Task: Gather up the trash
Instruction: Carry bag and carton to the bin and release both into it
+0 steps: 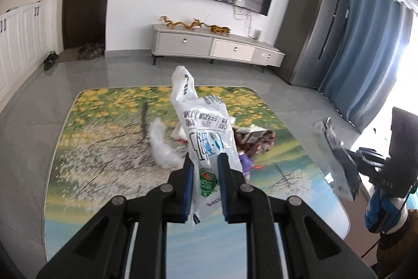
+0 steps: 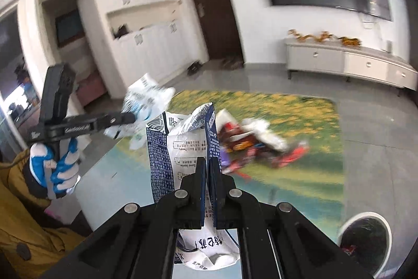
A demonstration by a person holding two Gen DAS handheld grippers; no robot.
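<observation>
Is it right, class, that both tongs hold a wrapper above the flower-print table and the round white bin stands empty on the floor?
Not quite: the round white bin is not empty. The right wrist view shows dark and red trash inside it. Left tongs hold a white plastic wrapper; right tongs hold a navy-and-white wrapper.

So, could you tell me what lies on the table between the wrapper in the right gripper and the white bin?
In the right wrist view, only bare table lies between the blue-and-white wrapper in the right gripper and the white bin; the trash pile sits farther back.
</observation>
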